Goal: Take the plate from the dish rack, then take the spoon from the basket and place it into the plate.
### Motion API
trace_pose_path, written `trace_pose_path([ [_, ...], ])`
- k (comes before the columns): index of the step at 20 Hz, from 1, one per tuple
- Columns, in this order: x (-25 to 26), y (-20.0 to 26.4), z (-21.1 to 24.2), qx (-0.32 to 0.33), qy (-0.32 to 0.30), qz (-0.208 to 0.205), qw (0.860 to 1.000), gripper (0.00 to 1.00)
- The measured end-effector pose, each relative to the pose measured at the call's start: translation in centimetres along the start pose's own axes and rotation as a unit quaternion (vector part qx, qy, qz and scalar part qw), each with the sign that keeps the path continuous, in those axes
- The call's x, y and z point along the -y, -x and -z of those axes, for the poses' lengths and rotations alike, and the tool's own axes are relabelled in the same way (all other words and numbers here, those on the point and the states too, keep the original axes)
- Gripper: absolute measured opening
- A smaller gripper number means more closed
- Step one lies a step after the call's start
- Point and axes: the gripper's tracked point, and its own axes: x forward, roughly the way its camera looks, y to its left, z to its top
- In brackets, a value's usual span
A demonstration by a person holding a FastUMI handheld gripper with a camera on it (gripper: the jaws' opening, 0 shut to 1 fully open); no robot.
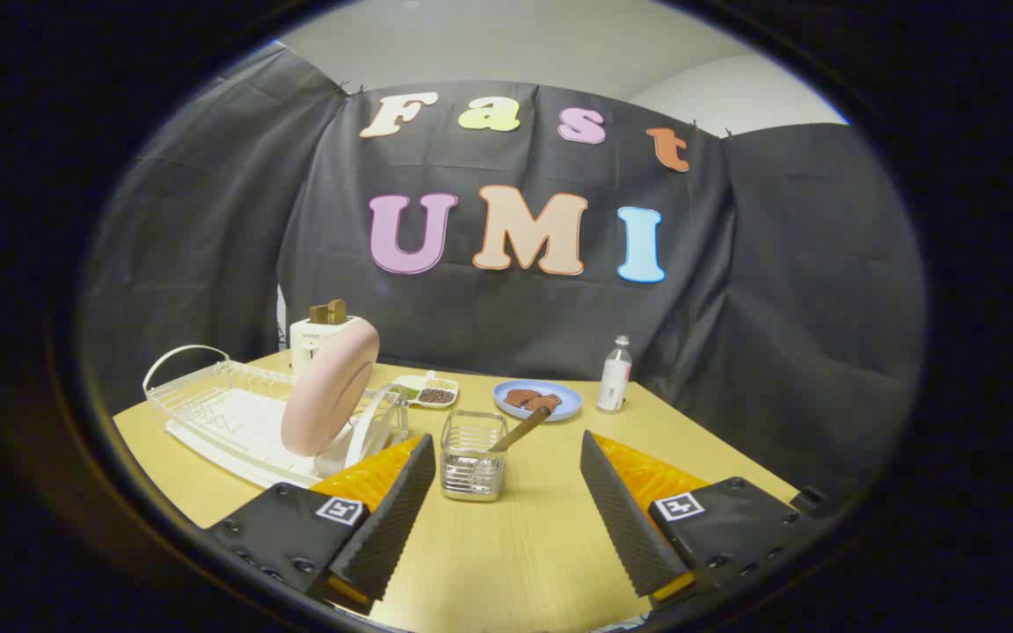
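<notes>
While spread wide over bare table (pixel 524 545), gripper (pixel 506 514) grips nothing; spoon (pixel 520 431) bowl hidden inside basket (pixel 473 466) at 12 o'clock; plate (pixel 331 400) upright in dish rack (pixel 225 413) at 10 o'clock.

Staged recording booth, black cloth wall (pixel 788 290), wooden table (pixel 506 545), toaster (pixel 317 338)

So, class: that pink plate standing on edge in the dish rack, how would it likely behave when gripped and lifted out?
The plate looks rigid and smooth, so it may slip. Leaning on edge in the rack, it could tip or roll once freed. The open claw holds nothing.
</notes>
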Motion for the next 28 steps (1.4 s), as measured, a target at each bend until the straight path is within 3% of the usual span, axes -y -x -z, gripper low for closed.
trace_pose_path([
  [15,-0.9,-1.1,0.0,-0.016,0.004,0.005,1.0,1.0],
  [24,-3.4,-3.0,-6.2,-0.047,-0.034,0.041,0.997,1.0],
  [28,-8.8,-5.4,-10.5,-0.072,-0.044,0.006,0.996,1.0],
])
